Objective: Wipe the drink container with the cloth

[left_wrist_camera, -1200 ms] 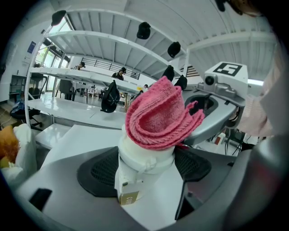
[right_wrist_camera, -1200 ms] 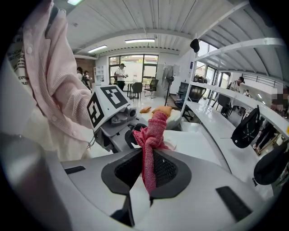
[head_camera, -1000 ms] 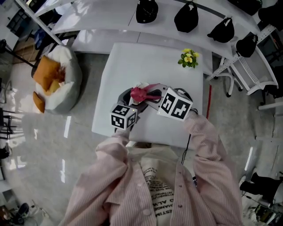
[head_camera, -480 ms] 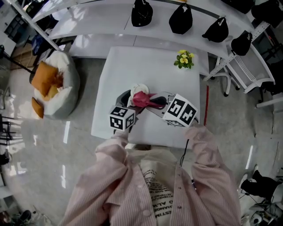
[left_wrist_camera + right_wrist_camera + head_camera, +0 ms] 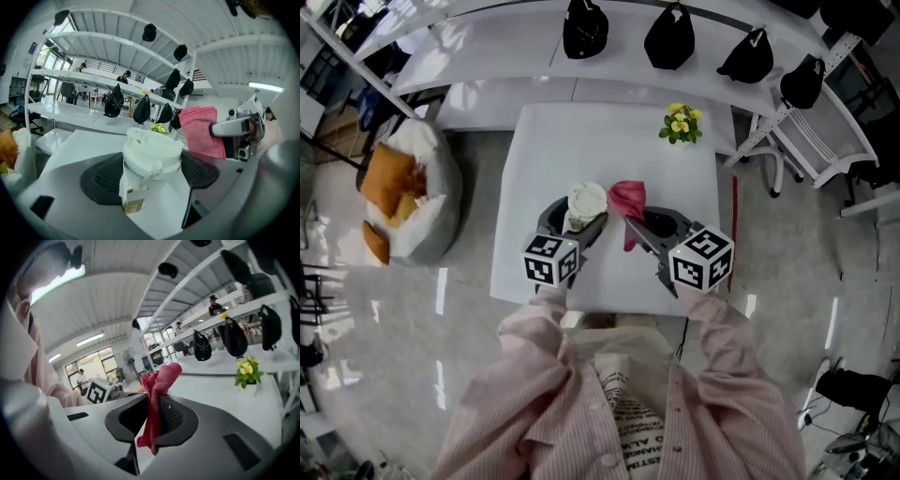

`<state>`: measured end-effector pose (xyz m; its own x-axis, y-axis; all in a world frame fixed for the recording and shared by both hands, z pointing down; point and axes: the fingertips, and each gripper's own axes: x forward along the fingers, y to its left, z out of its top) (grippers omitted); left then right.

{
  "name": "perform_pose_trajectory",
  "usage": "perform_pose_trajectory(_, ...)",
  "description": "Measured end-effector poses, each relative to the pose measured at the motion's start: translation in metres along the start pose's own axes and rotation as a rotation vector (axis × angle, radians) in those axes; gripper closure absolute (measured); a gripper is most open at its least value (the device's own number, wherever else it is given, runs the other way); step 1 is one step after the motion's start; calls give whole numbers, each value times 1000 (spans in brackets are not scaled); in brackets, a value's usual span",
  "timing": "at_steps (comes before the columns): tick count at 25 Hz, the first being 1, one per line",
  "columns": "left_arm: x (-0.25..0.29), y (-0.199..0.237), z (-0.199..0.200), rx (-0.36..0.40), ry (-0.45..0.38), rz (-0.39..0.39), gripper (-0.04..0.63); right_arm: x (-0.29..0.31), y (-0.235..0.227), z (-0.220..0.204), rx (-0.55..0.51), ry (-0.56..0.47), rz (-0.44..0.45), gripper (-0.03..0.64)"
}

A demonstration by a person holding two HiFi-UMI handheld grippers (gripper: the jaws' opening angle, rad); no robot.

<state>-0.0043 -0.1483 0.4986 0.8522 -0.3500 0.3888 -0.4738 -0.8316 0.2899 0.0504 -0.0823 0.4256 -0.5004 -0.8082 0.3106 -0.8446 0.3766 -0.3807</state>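
A white lidded drink cup stands between the jaws of my left gripper, which is shut on it above the white table. To its right my right gripper is shut on a pink-red cloth that bunches above the jaws and hangs below them. The cloth is beside the cup and apart from it. In the right gripper view the left gripper's marker cube shows at the left.
A small pot of yellow flowers stands at the table's far right corner. Black bags hang along a curved white shelf behind. A white beanbag with orange cushions sits on the floor at the left.
The right gripper has drawn the cloth off the cup toward the right, uncovering the lid. The cup in the left gripper has stayed almost in place.
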Motion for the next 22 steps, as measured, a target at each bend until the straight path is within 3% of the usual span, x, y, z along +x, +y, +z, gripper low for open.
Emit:
perform_pose_trajectory(5, -1, -1, 1, 1, -8, -1, 218, -2, -21, -10, 299, -222, -123, 572)
perform_pose_trajectory(11, 1, -1, 5, 2, -16, 4, 218, 12, -30, -34, 518, -327, -175, 572)
perform_pose_trajectory(22, 2, 0, 5, -3, -40, 2, 218, 41, -39, -52, 768, -483, -184, 572)
